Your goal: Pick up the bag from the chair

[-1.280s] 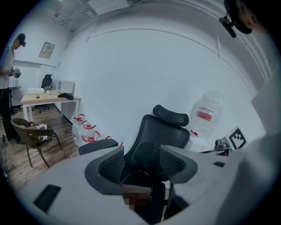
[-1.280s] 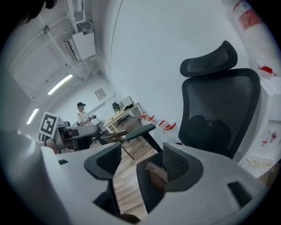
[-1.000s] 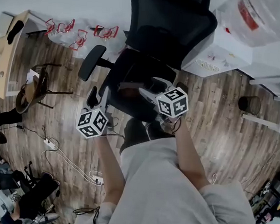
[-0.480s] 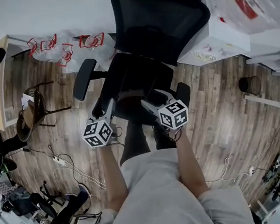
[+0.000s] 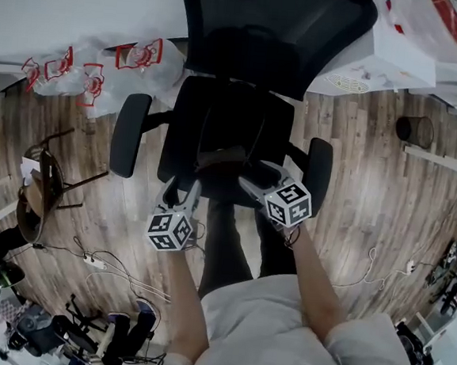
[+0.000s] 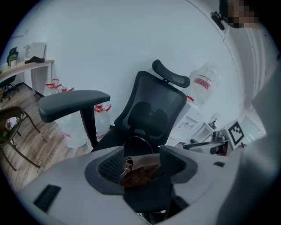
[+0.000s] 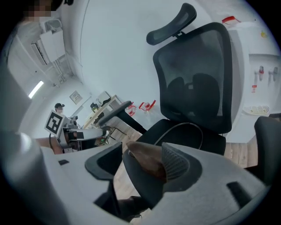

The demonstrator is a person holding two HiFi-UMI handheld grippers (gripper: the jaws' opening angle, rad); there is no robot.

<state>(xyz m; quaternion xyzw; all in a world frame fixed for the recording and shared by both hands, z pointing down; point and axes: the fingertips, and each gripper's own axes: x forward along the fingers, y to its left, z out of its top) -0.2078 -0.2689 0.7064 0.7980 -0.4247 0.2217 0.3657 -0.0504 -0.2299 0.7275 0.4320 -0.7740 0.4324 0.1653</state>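
I held both grippers low in front of the chair (image 5: 253, 37), angled down toward its seat. The bag (image 5: 218, 159), small and brown, lay at the front edge of the chair's seat, roughly midway between the chair's two armrests (image 5: 129, 133). Its thin black strap (image 7: 193, 125) rose in a loop over the seat behind it, toward the chair's backrest.

My left gripper (image 5: 181, 191) hung just off the seat's front edge, on the side of the chair's left armrest. Its fingers (image 6: 107, 165) stood apart, and in the left gripper view the bag showed in the gap between them, beyond the tips rather than pressed by them. My right gripper (image 5: 254, 177) sat at the seat's front edge toward the other armrest, close beside the bag. Its fingers (image 7: 178, 162) were also spread, with the brown flap lying in the opening. I could not tell whether that gripper touched the bag, but nothing was clamped.

Behind the chair, clear water jugs (image 5: 144, 59) with red handles stood by the wall. A white water dispenser (image 5: 365, 70) stood on the chair's other side, and a small dark bin (image 5: 412, 129) sat on the wooden floor (image 5: 362, 197) beyond it.
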